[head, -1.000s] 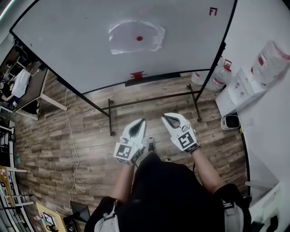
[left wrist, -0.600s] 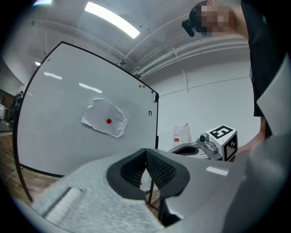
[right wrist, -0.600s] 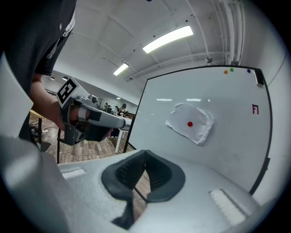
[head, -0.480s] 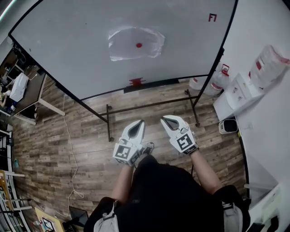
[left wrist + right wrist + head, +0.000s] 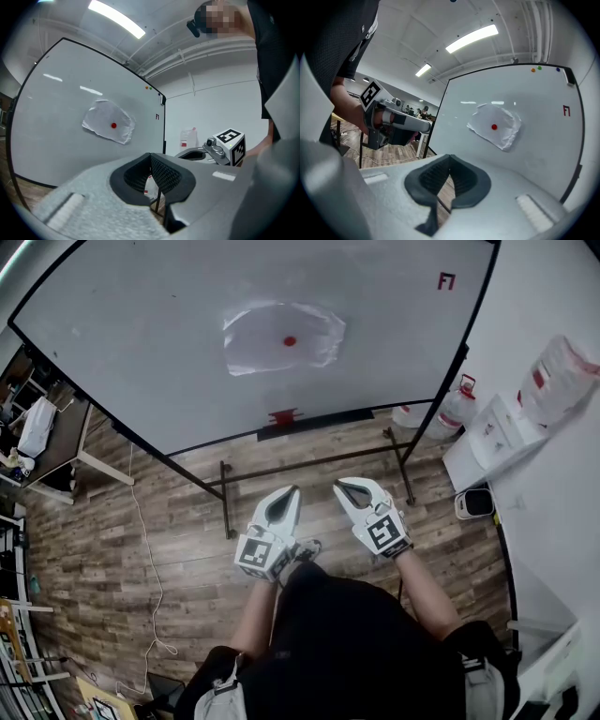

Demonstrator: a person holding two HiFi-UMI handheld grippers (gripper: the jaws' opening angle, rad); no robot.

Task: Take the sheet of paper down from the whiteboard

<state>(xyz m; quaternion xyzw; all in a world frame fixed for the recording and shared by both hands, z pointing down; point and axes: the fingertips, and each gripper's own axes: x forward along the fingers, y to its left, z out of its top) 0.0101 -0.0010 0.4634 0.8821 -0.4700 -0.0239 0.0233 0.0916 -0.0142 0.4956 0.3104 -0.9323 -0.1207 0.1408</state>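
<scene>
The whiteboard (image 5: 141, 362) ran off the top of the head view, so its upper edge was lost. The red dot (image 5: 290, 340) on the sheet of paper (image 5: 267, 320) was too small to tell as a magnet or a pin. The red mark (image 5: 446, 281) near the board's right side could not be read, nor could the red thing (image 5: 283, 415) on its lower rail be named. The jugs (image 5: 448, 401) stood partly behind the frame, and a desk (image 5: 66, 432) was cut by the left edge. In the left gripper view the left gripper (image 5: 150, 155) covered the board's lower edge — only a white and red scrap (image 5: 150, 187) showed through its loop. In the right gripper view the far people (image 5: 415, 111) were too small to make out.
</scene>
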